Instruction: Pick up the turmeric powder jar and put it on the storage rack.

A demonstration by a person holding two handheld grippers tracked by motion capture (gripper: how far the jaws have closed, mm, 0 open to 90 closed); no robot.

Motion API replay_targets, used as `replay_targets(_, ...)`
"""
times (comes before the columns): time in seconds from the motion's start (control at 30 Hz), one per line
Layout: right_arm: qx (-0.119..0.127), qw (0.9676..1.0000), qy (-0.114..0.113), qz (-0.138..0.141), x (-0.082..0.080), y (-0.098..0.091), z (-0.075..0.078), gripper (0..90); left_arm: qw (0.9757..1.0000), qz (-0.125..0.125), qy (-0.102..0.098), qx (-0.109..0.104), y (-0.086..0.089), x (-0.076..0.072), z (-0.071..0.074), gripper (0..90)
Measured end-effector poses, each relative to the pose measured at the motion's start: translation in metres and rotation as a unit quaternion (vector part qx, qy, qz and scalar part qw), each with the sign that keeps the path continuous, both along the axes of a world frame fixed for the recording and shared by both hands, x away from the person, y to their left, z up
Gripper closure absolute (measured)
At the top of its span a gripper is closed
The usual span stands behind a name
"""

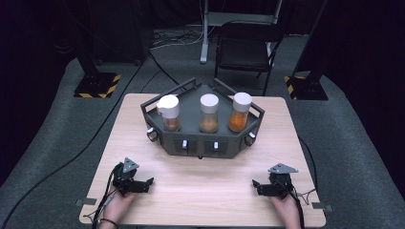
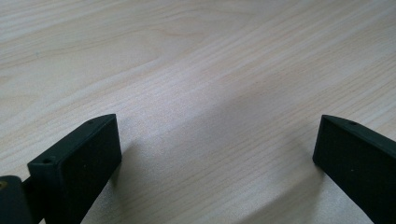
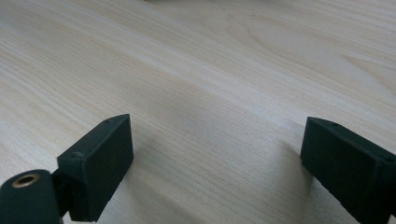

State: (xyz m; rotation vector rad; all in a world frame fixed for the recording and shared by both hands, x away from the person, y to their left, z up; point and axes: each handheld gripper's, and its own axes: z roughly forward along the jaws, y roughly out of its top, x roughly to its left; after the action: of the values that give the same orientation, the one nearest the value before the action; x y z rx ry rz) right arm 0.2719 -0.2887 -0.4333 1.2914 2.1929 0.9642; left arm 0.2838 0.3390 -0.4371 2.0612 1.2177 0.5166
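Stock: three jars (image 1: 209,113) in grey rack (image 1: 191,143); my left tongs (image 1: 149,183) and right tongs (image 1: 256,186) apart, empty on worktop (image 1: 200,191) — I'd approach a jar level, squarely.

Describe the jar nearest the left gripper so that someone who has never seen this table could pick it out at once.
On the far half of the wooden table stands a dark grey angular tray holding three white-capped jars in a row. The one meant is the left jar. Unlike the middle jar and right jar, its cap has a spout-like lip on one side, and its brownish fill lies lowest.
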Motion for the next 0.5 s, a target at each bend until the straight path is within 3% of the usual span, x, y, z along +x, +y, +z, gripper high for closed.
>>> replay_targets(0.5,0.000,1.0000,0.002,0.001,0.0007,0.0004,0.0002,6.8,1.0000,0.000,0.000,0.000,0.0000,0.0000,0.0000,0.5)
